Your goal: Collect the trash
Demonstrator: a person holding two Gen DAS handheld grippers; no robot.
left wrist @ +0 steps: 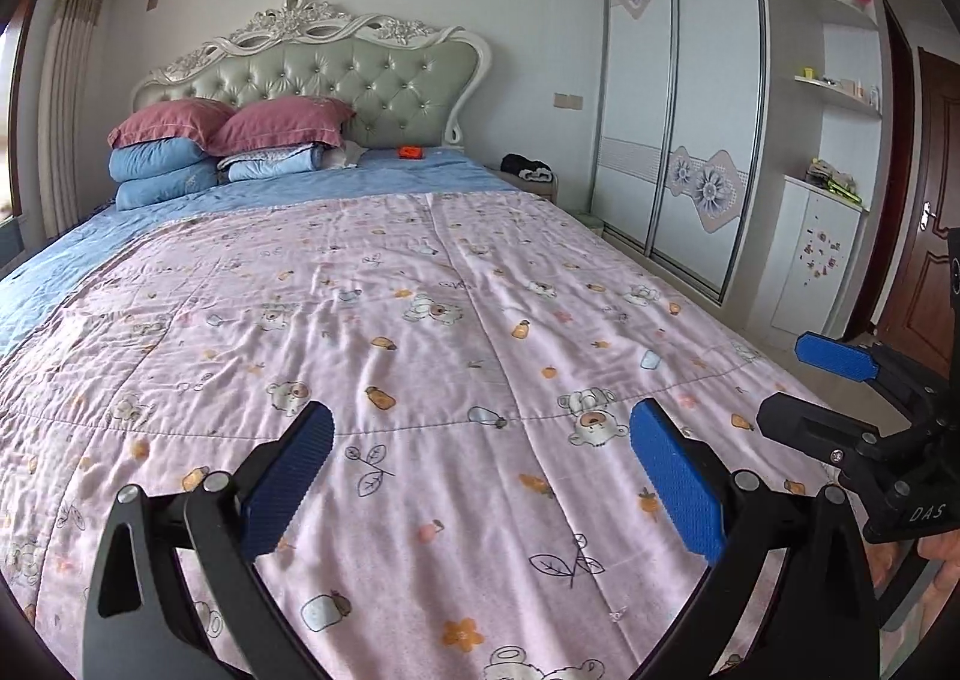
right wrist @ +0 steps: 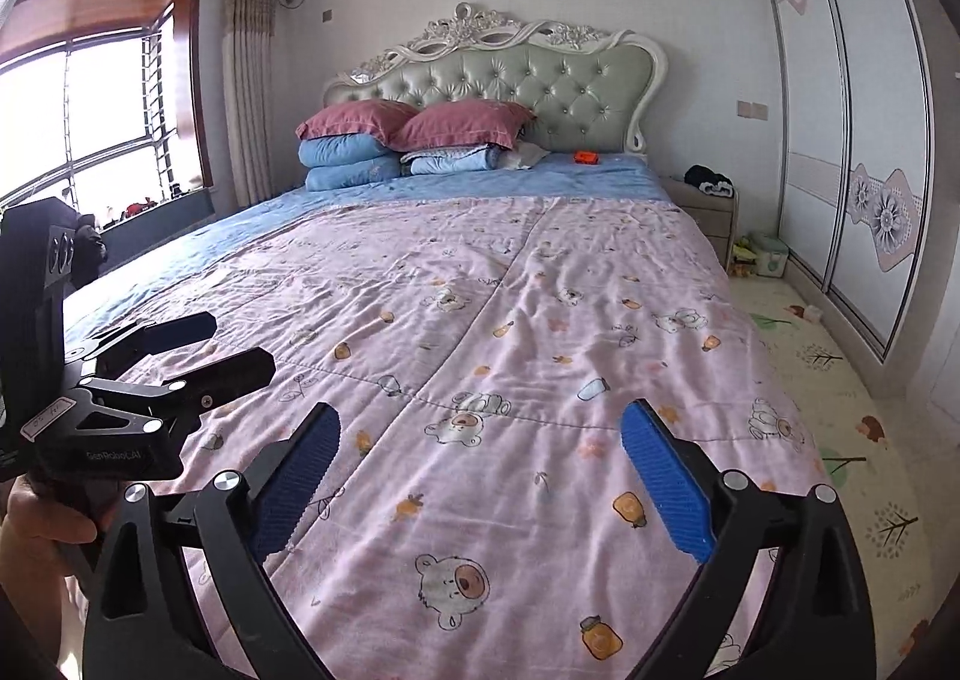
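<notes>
Pink, blue and pale green showing across the bedroom

A pink quilt [left wrist: 420,356] is showing printed bears, jars and leaves over a blue sheet [left wrist: 360,179]; two mauve pillows [right wrist: 414,125] are topping folded blue bedding before a pale green tufted headboard [left wrist: 360,80]. Blue ribbed pads [right wrist: 666,485] are lining black gripper arms, and white wardrobe doors [left wrist: 678,98] are bearing lilac flowers.

Left gripper [left wrist: 480,491]: black linkage arms, silver round rivets, blue knurled pads on the fingers [left wrist: 675,491]. Right gripper [right wrist: 480,485]: same build, with black arms, silver rivets, blue ribbed pads. White lettering "DAS" on its black body in the left view; "GenRoboAI" and a small white label on the left unit.
</notes>
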